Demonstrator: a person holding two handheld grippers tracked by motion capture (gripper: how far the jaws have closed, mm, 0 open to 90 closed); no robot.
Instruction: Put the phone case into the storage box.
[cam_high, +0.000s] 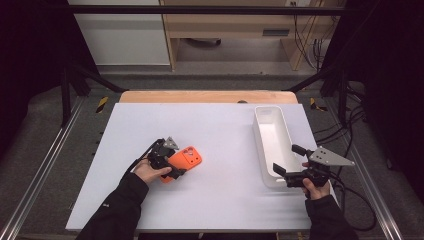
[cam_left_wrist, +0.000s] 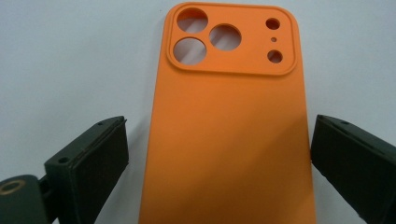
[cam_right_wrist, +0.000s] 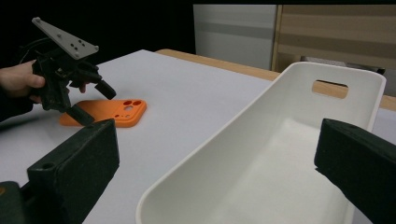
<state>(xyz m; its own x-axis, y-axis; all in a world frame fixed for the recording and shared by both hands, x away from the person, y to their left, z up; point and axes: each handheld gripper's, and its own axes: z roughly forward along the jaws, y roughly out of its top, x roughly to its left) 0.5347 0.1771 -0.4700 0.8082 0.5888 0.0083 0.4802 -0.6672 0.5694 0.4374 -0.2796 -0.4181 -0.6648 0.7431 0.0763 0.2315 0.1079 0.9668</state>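
We see an orange phone case (cam_high: 186, 159) lying flat on the white table (cam_high: 215, 130), left of centre and toward the near side. It is a soft-looking, matt silicone-type case resting back side up. In the left gripper view its far end carries a raised, rounded-square camera block with three large round cut-outs, two smaller holes and a tiny pinhole; the white table shows through the openings. The rest of the back is plain and smooth, with rounded corners.

The left gripper (cam_high: 177, 170) sits over the near end of the case, held by the person's left hand (cam_high: 150, 171). Its jaws straddle the case's two long edges. In the left gripper view one pad (cam_left_wrist: 100, 154) stands clear of the case with table showing between, and the other is just beside the opposite edge; we take the jaws as spread, not pinching.

The right gripper (cam_high: 286, 160) is well apart, at the near right, its jaws spread wide over the near end of a long white plastic bin (cam_high: 262, 135). The bin has a handle slot (cam_right_wrist: 329, 88) in its far wall.
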